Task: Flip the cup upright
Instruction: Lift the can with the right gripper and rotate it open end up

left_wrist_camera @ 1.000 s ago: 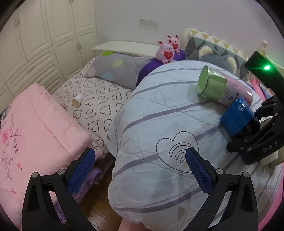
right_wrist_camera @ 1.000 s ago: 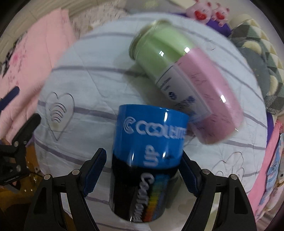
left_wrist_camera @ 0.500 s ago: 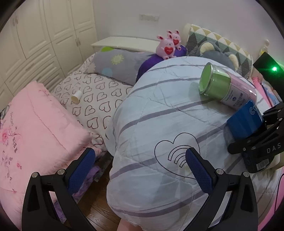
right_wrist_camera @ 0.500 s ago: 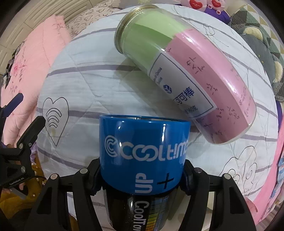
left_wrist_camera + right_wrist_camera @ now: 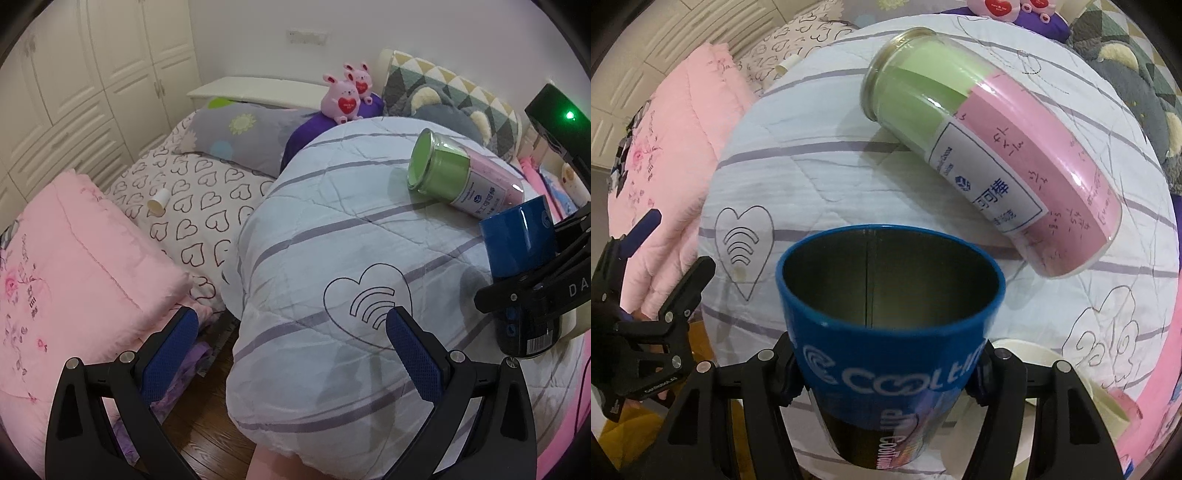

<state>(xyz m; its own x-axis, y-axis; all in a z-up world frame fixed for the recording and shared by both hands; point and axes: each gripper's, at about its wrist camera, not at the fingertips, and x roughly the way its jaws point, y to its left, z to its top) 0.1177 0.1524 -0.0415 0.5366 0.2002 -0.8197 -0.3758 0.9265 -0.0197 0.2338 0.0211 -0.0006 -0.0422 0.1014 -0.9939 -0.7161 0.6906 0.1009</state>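
My right gripper (image 5: 886, 384) is shut on a blue and black cup (image 5: 886, 354). The cup stands nearly upright with its open mouth up, and I see down into its metal inside. In the left wrist view the same cup (image 5: 517, 240) stands at the far right on the striped quilt (image 5: 332, 240), held by the right gripper (image 5: 532, 288). My left gripper (image 5: 291, 354) is open and empty, low over the quilt's near edge, well left of the cup.
A green and pink jar (image 5: 990, 147) lies on its side on the quilt just behind the cup. A white paper cup (image 5: 1071, 373) sits to the right. A pink blanket (image 5: 74, 266), heart-print sheet (image 5: 192, 206), pillows and pink plush bunnies (image 5: 343, 96) lie beyond.
The right gripper has turned the blue cup from tilted on its side to mouth-up and moved it toward the right. The left gripper has barely moved.
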